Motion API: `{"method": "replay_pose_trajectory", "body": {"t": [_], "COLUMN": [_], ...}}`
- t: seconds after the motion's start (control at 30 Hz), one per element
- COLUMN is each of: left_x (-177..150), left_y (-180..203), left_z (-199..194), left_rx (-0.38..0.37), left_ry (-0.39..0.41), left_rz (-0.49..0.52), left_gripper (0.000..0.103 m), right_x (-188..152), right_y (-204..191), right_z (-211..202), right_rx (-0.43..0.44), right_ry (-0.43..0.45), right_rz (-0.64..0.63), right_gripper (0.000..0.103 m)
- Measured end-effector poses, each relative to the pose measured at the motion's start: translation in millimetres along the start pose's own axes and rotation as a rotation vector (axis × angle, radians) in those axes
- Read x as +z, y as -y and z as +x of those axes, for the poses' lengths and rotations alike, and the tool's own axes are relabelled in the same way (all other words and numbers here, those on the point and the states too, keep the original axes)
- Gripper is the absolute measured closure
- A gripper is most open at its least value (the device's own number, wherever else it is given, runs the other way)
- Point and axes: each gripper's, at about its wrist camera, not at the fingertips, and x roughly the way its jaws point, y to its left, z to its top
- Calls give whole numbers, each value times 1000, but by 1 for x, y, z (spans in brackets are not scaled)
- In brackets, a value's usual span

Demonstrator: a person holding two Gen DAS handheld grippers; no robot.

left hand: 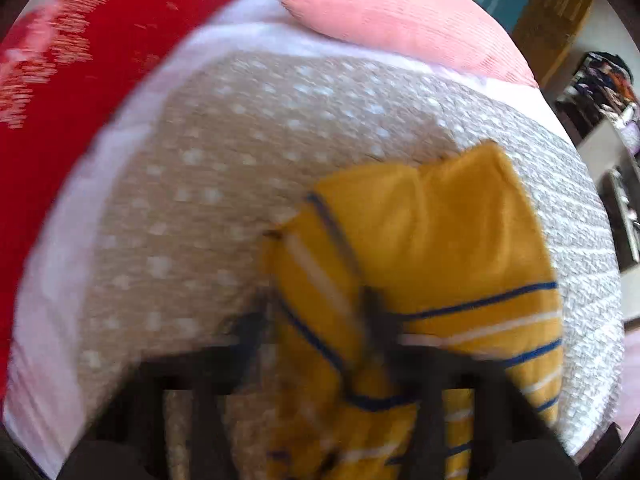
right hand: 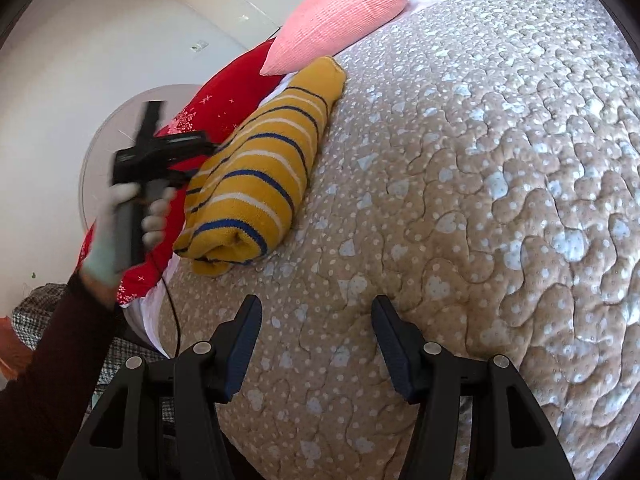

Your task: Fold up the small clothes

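A folded yellow garment with blue and white stripes (right hand: 256,172) lies on the beige dotted quilt (right hand: 480,160) near the bed's left edge. In the blurred left wrist view the same garment (left hand: 432,248) lies right at my left gripper (left hand: 316,320), whose dark fingers are spread, with cloth between and over them. In the right wrist view the left gripper's body (right hand: 160,152) is seen in a gloved hand beside the garment. My right gripper (right hand: 316,316) is open and empty, low over bare quilt, apart from the garment.
A pink pillow (right hand: 340,16) and a red patterned pillow (right hand: 224,92) lie at the bed's head behind the garment. A white sheet (left hand: 80,208) edges the quilt. A black cable (right hand: 174,320) hangs off the bed's left side. Shelves with clutter (left hand: 608,92) stand beyond the bed.
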Motion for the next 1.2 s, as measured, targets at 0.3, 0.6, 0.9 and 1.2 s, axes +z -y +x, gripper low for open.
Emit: {"method": "replay_pose_trajectory", "body": {"t": [0.3,0.6,0.9,1.2], "left_x": [-6,-36,-59,-84], "left_y": [-2,-35,-5,-30], "left_z": [23,-60,-70,-18], "left_rx": [521,257,59,-52], "left_ry": [56,197,221,118], "left_rz": [181,-35,-28,-175], "left_gripper": [100,80,57,41], "right_x": [-9,-6,69,102], "right_y": [-4,-9,-61,-98], "right_z": [4,5,-9,112], "right_rx": [-17,-34,-51,-208], "right_ry": [22,-1,107,-98], "right_rz": [-74,-86,-120,-303], "right_gripper": [41,41,40,37]}}
